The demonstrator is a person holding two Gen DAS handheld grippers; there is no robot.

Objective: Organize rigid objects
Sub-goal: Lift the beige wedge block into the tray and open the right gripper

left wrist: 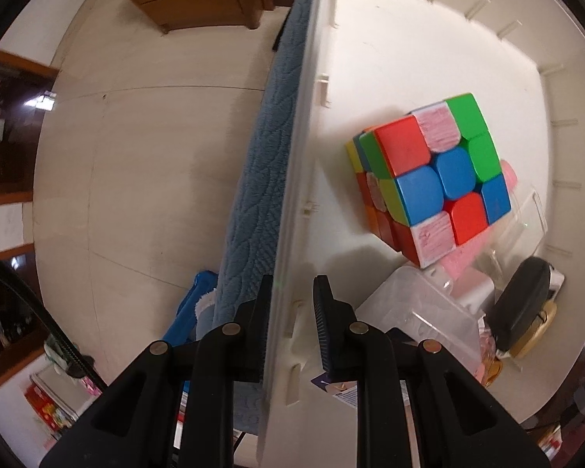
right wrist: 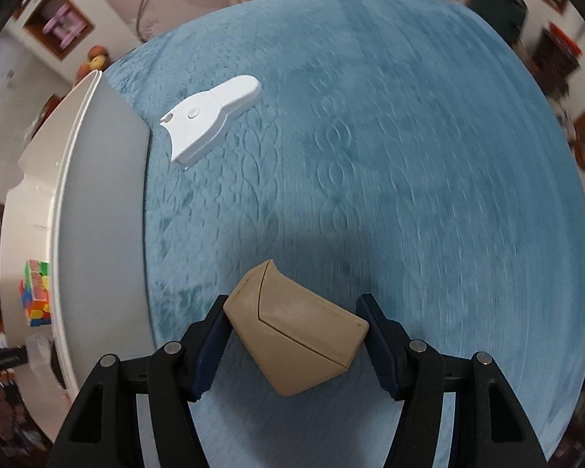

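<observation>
Right now my left gripper (left wrist: 290,325) straddles the thin white wall of the storage bin (left wrist: 292,179), one finger outside against the blue quilted cloth (left wrist: 253,179) and one inside; the jaws sit narrow around that rim, though I cannot tell whether both pads actually press it. Inside the bin, the scrambled puzzle cube (left wrist: 433,179) rests tilted near the middle of the floor, with bare white floor above it toward the far ribbed wall. Lower right is crowded: a clear plastic box (left wrist: 421,312), something pink (left wrist: 464,261) and a black oval case (left wrist: 520,304) lie packed close to the curved wall. On the other side, my right gripper (right wrist: 294,335) holds a tan wedge-shaped plastic block (right wrist: 296,331) between its dark pads, the block sitting skewed, one corner poking forward past the fingertips. Ahead, the blue cloth (right wrist: 409,156) spreads wide and unobstructed to the right. To the left, the bin's outer wall (right wrist: 97,210) stands just beside my left finger, and a white scraper-shaped tool (right wrist: 210,117) lies flat on the cloth near the bin's far corner, well apart from the block.
</observation>
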